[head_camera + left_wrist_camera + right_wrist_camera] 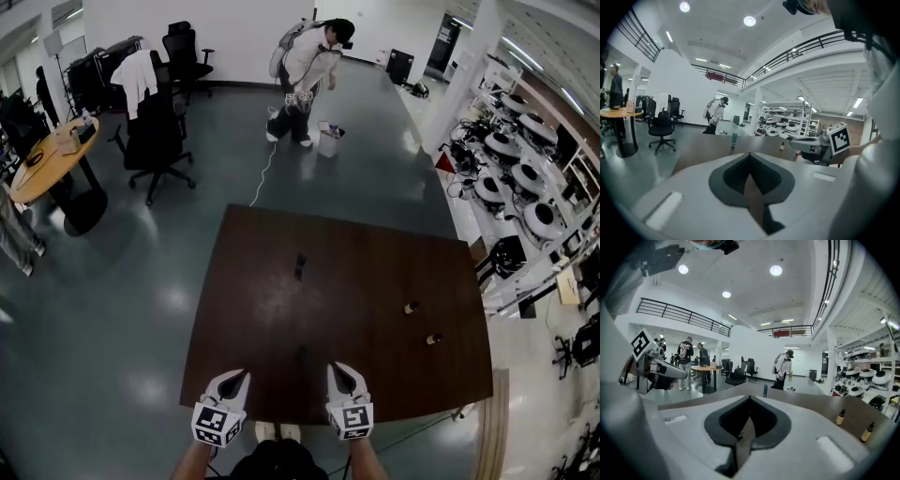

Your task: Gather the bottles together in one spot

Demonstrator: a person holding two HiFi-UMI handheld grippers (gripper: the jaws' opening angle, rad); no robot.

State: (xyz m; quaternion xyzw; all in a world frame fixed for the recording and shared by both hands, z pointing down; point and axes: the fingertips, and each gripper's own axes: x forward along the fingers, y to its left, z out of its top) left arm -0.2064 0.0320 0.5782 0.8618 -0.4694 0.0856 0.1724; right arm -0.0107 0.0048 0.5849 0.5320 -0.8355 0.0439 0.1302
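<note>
While the left hand-held gripper point(246, 374) and right hand-held gripper point(334, 367), both closed tight and empty, hover at the worktop's point(375, 272) six o'clock edge, two small bottles point(411, 307) stand toward four o'clock.

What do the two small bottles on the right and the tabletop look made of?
Nearer small bottle and farther small bottle: amber bodies with dark caps, likely glass or tinted plastic; too small to settle. Table: dark brown, wood or wood-look laminate, smooth with a low sheen.
</note>
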